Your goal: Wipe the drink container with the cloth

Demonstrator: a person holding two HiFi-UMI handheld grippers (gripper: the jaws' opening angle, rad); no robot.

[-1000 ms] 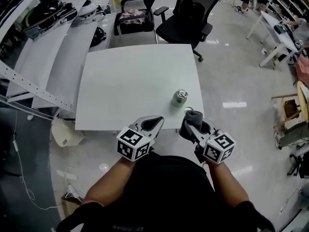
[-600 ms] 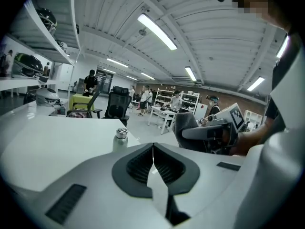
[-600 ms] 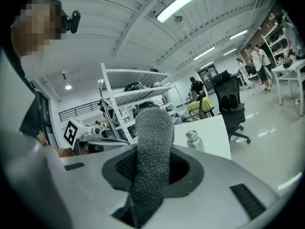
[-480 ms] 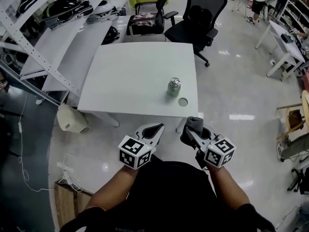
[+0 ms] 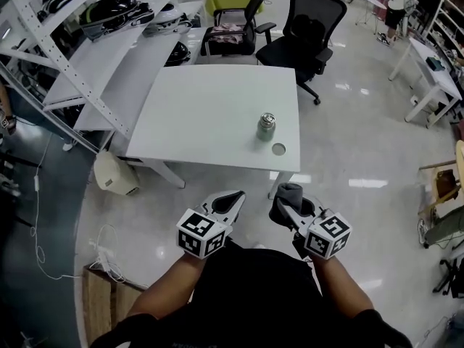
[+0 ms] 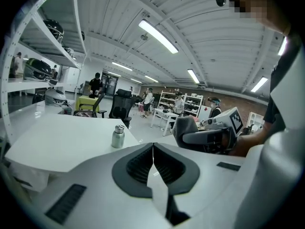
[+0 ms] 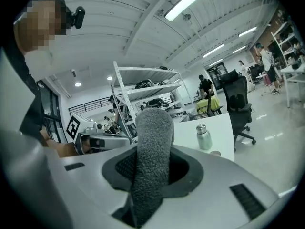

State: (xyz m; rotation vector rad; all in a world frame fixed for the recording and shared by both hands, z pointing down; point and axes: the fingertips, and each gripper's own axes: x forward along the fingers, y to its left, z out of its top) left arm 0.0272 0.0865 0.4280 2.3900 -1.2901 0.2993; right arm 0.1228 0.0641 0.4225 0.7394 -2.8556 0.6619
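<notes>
Steel bottle (image 5: 266,127) upright on white table (image 5: 203,114) (greenish body, silver cap).

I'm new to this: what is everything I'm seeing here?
White square table: one, white, ahead of the person.
Silver metal drink bottle: one, silver, upright near the table's right edge.
Small round disc: one, pale, on the table beside the bottle.
Black office chairs: two, black, beyond the table.
White metal shelving: one, white, left of the table.
Grey fluffy cloth: one, grey, held by the right gripper.
Left gripper: one, white, shut, empty.
Right gripper: one, white, shut on the cloth.
</notes>
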